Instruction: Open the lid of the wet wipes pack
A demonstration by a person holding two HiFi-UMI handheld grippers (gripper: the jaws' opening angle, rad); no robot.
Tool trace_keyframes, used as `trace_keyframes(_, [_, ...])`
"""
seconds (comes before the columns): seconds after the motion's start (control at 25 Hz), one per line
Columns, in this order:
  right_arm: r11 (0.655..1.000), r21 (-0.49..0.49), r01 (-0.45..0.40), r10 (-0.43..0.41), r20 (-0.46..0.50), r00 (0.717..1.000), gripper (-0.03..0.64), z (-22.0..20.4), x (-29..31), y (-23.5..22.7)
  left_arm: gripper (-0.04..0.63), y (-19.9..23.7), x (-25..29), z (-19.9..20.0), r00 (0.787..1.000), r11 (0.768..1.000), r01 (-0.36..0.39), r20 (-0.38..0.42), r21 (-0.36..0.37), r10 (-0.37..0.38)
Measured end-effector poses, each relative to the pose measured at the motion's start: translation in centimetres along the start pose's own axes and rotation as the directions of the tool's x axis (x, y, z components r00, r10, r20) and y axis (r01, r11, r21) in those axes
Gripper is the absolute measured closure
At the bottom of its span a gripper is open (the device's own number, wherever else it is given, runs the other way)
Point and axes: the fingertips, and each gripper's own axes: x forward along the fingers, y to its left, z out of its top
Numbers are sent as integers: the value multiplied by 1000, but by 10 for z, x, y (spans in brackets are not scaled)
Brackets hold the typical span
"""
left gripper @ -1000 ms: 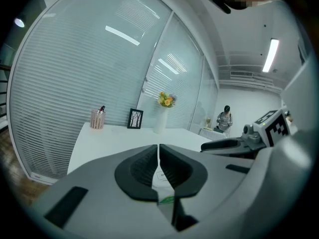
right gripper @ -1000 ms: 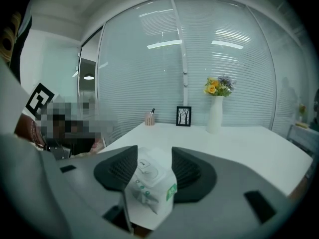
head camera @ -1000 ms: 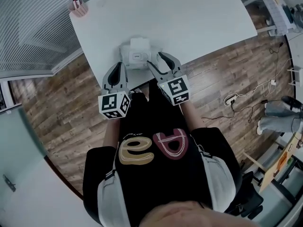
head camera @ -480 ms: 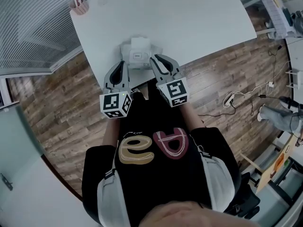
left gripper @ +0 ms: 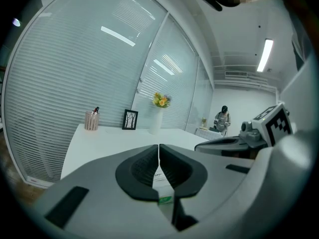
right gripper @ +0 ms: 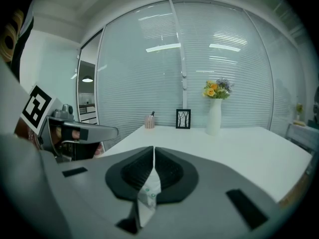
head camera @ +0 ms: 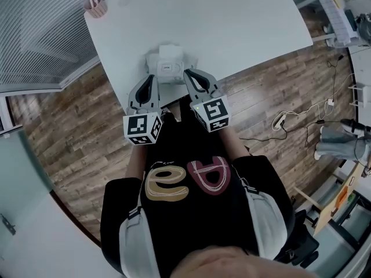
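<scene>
Both tongs pinch the wet wipes pack (head camera: pixel 170 55) at their tips, the right tongs (head camera: pixel 186 72) having just closed on it; we should anchor with the left tongs (head camera: pixel 151 77) and lift the lid (head camera: pixel 167 68) slowly.

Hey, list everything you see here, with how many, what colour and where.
table: one, white, centre
wipes pack: one, white, table's near edge
pen cup: one, pink, far left corner
picture frame: one, black, far edge
vase: one, white, yellow flowers, beside frame
floor: wood, brown, around table
left claw: one, grey, shut on the pack
right claw: one, grey, just closed on the pack
</scene>
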Motion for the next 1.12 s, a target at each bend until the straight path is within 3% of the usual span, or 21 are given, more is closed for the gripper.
trace_keyframes(0.2, [999,31,-9,8,24,1000,606,1,-5,1,577,-4,-1,0,1000,1000,14,0,9,-14])
trace_keyframes(1.12, [1000,-16,15,-15,23,1000,606,-10,-15,13,577,-13,-14,-10,999,998,36,-20,55,-35])
